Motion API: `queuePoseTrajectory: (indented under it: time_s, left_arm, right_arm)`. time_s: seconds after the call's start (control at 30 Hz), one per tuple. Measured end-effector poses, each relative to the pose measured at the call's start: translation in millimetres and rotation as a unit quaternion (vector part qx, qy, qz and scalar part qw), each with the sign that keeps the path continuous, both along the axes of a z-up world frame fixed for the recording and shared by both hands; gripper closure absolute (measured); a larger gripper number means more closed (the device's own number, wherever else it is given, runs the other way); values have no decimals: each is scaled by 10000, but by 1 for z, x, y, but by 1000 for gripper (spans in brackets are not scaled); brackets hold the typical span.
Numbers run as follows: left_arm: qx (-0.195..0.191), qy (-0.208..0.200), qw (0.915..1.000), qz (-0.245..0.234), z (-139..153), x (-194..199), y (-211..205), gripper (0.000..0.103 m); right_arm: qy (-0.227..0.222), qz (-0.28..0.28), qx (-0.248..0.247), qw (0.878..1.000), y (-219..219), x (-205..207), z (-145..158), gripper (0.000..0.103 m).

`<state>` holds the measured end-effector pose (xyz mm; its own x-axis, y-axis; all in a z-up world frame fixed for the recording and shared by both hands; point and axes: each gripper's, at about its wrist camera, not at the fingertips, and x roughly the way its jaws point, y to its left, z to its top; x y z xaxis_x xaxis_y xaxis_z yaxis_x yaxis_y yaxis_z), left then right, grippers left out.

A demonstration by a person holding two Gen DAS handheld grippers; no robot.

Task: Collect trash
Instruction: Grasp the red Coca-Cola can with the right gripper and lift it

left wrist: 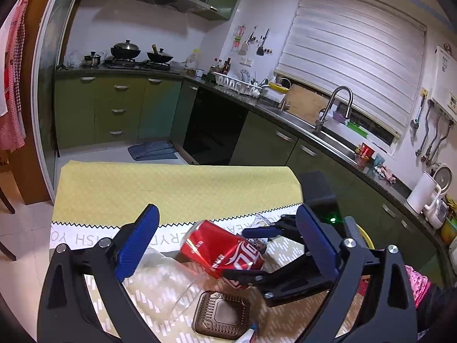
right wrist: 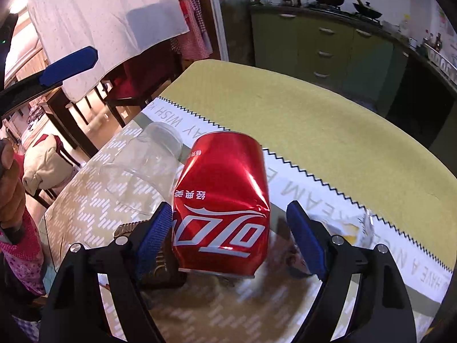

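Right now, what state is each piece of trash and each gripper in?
Red can: dented, on its side, between the right gripper's fingers.
Clear plastic cup: tipped over, empty.
Brown tray: flat on the table, empty.
Right gripper: open, straddling the can.
Left gripper: open, holding nothing.

- The table (left wrist: 177,188) wears a yellow cloth with a zigzag-edged white lettered band — a patterned sheet nearer.
- A dented red can (left wrist: 222,253) lies on its side.
- Beside it — a clear plastic cup (left wrist: 171,283) and a brown square tray (left wrist: 221,314).
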<state>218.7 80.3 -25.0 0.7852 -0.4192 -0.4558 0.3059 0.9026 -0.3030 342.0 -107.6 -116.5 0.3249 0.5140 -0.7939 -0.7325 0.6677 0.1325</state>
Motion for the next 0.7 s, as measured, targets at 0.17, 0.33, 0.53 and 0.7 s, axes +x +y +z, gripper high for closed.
queuePoseTrajectory:
  time_s: [0.17, 0.33, 0.53, 0.7]
  left_arm:
    - [-51, 19, 10000, -11, 0, 2, 0, 11]
    - [-51, 47, 10000, -51, -1, 2, -2, 11]
    - [-30, 76, 9999, -132, -4, 3, -7, 11]
    - [-31, 97, 9998, -144, -6, 2, -7, 11]
  right_arm:
    - [-66, -36, 38, 10000, 5, -3, 2, 21]
    - [-40, -169, -207, 9996, 12, -1, -3, 21]
    - [254, -372, -403, 9982, 16, 14, -17, 21]
    - [303, -553, -346, 9974, 11, 17, -20, 33]
